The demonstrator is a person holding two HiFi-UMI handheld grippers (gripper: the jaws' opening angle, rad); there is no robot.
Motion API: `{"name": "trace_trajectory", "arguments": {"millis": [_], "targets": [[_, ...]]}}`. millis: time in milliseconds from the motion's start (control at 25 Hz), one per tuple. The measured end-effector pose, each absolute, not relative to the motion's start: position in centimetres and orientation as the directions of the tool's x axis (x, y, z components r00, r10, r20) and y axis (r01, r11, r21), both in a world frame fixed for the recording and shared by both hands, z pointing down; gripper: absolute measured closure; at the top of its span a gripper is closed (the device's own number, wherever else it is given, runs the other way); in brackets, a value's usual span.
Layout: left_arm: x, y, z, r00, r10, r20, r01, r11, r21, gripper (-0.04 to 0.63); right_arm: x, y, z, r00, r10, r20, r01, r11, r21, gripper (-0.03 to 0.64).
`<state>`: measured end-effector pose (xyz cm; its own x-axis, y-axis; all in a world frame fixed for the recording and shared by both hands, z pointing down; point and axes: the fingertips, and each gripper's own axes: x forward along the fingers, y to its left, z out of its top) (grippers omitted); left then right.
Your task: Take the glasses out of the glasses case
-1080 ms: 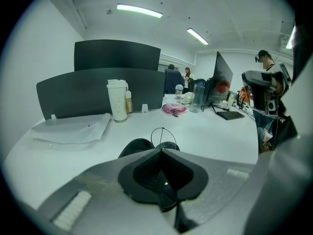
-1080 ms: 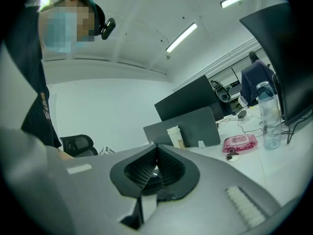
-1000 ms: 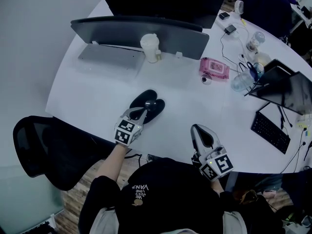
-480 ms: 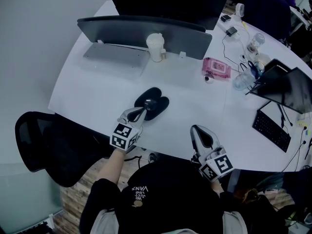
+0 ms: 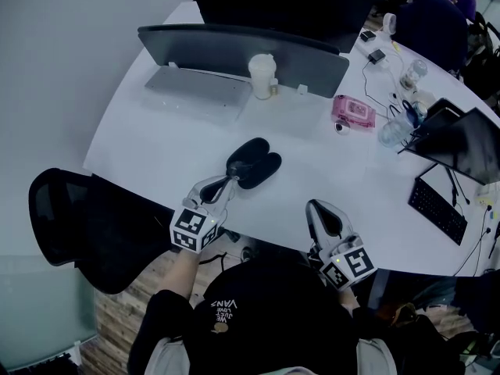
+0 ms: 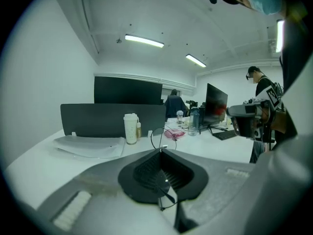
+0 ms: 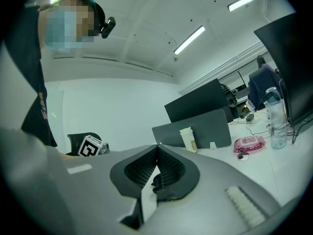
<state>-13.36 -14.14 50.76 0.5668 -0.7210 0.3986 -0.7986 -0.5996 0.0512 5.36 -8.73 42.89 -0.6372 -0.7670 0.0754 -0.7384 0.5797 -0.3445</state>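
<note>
The black glasses case [image 5: 255,162] lies open on the white table [image 5: 156,155], in front of the monitor. My left gripper [image 5: 229,181] is at the case's near-left edge, shut on thin wire-rimmed glasses [image 6: 163,139]. One lens ring stands above the jaw tips and a temple arm [image 6: 165,194] hangs between the jaws. My right gripper [image 5: 317,208] hovers over the table's near edge, to the right of the case, shut and holding nothing. Through its jaws the case [image 7: 164,182] shows as a dark shape.
A monitor [image 5: 242,49] stands at the back with a white cup [image 5: 263,75] before it. A pink wipes pack [image 5: 354,110], a bottle [image 5: 394,130], a laptop [image 5: 461,143] and a keyboard [image 5: 437,209] are at the right. A black chair [image 5: 78,225] is at the left.
My left gripper has drawn back from the case toward the table's near edge, carrying the glasses. The right gripper has stayed in place.
</note>
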Motion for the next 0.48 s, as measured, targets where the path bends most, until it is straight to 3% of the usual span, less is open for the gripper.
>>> {"name": "trace_trajectory", "arguments": {"millis": [480], "targets": [[-17.6,-10.9,47.3,0.545,-0.779,0.309,-0.829,-0.556,0.062,0.588,2.0,-8.3,41.5,-0.656,-0.752,0.059,-0.731,0.615,-0.295,0.617]]}}
